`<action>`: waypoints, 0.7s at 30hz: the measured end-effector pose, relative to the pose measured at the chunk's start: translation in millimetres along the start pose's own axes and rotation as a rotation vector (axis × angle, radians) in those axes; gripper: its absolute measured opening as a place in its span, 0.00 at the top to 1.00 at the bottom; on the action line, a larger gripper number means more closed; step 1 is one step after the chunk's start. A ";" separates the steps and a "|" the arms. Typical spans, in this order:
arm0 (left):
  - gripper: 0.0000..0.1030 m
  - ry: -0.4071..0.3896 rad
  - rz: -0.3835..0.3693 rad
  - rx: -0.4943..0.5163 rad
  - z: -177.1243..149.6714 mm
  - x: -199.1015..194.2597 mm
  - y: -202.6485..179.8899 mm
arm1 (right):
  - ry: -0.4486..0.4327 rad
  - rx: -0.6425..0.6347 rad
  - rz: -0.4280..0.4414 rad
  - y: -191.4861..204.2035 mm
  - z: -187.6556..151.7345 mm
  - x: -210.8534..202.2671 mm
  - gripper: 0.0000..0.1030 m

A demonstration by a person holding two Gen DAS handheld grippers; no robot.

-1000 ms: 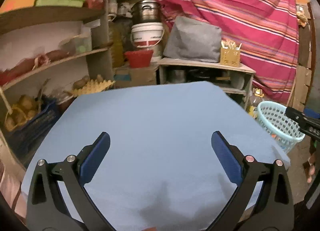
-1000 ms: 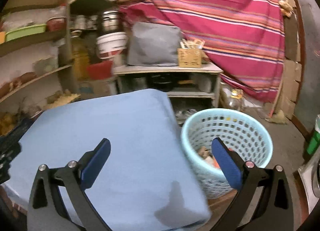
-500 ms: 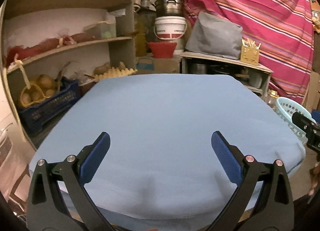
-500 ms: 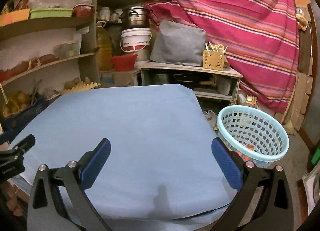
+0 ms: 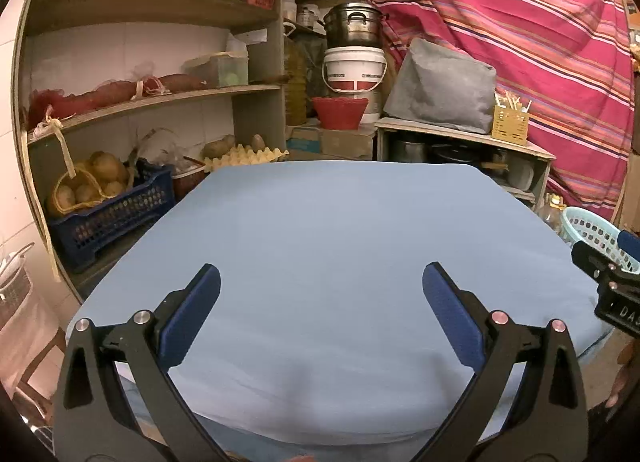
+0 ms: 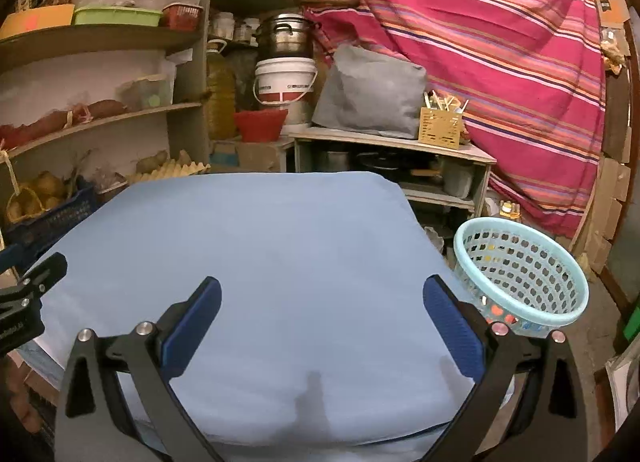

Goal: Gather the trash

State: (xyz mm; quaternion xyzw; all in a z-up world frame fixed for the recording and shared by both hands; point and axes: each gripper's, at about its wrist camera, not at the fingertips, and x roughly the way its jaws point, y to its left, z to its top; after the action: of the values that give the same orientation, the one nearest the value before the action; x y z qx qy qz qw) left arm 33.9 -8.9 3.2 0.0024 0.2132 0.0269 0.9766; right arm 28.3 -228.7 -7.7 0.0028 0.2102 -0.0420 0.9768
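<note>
Tabletop (image 5: 340, 230) bare; basket (image 6: 520, 266) beside right edge; both grippers (image 5: 320, 294) (image 6: 320, 298) spread wide, empty.

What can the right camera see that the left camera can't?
Only the right wrist view shows the whole basket and colourful bits inside it. Only the left wrist view shows the blue crate of potatoes clearly, and a white appliance at its left edge. Both show the blue table, the shelves, the striped cloth and open grippers holding nothing.
</note>
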 end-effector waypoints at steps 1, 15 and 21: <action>0.05 -0.002 0.001 -0.002 -0.1 -0.3 0.6 | 0.001 -0.006 0.000 2.2 -0.2 0.0 0.04; 0.05 -0.012 0.025 0.000 1.8 3.3 -1.7 | 0.006 -0.032 0.022 16.9 -1.3 0.8 0.04; 0.05 -0.022 0.038 0.002 2.1 2.9 -2.8 | 0.004 -0.033 0.024 19.4 -0.4 1.9 0.04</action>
State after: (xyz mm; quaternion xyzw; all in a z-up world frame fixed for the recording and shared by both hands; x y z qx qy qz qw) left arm 37.6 -11.6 3.8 0.0076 0.2023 0.0455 0.9782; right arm 31.4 -209.5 -9.0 -0.0109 0.2127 -0.0265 0.9767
